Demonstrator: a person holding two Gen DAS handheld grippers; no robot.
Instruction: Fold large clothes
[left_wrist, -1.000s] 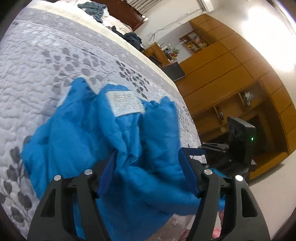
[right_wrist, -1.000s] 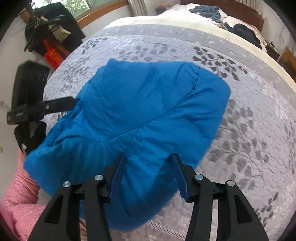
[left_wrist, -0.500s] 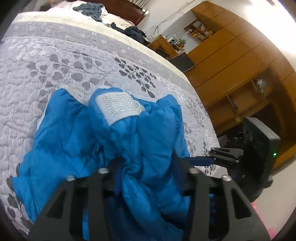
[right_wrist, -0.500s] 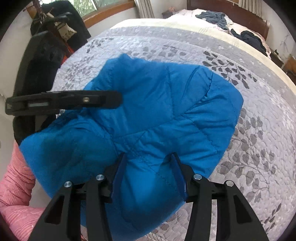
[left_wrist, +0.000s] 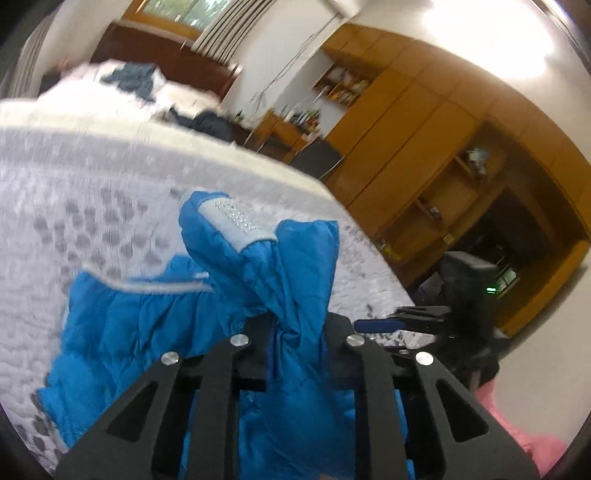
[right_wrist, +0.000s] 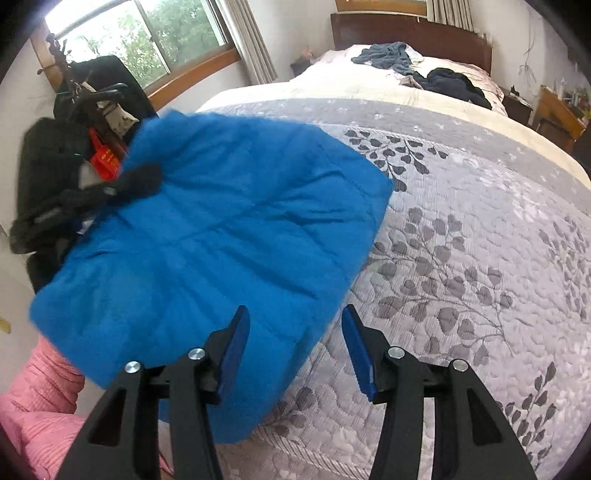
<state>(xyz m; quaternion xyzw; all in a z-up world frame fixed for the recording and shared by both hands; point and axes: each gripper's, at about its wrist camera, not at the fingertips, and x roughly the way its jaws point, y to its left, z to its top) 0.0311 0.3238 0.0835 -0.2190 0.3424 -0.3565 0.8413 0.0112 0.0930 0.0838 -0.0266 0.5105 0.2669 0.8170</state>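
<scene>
Since a second ago, I had clenched the left gripper (left_wrist: 295, 328) on the blue jacket (right_wrist: 221, 236), lifting its 9 o'clock side off the bed (right_wrist: 480, 229). The right gripper (right_wrist: 295, 350) hung released at 6 o'clock; fold underway.

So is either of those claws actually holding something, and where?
The left gripper pinches a bunched fold of the blue jacket. The right gripper is open, holding nothing.

The jacket (right_wrist: 221, 236) is lying on the bed (right_wrist: 480, 240) near its foot edge, clothes (right_wrist: 417, 66) sitting far behind it.
</scene>
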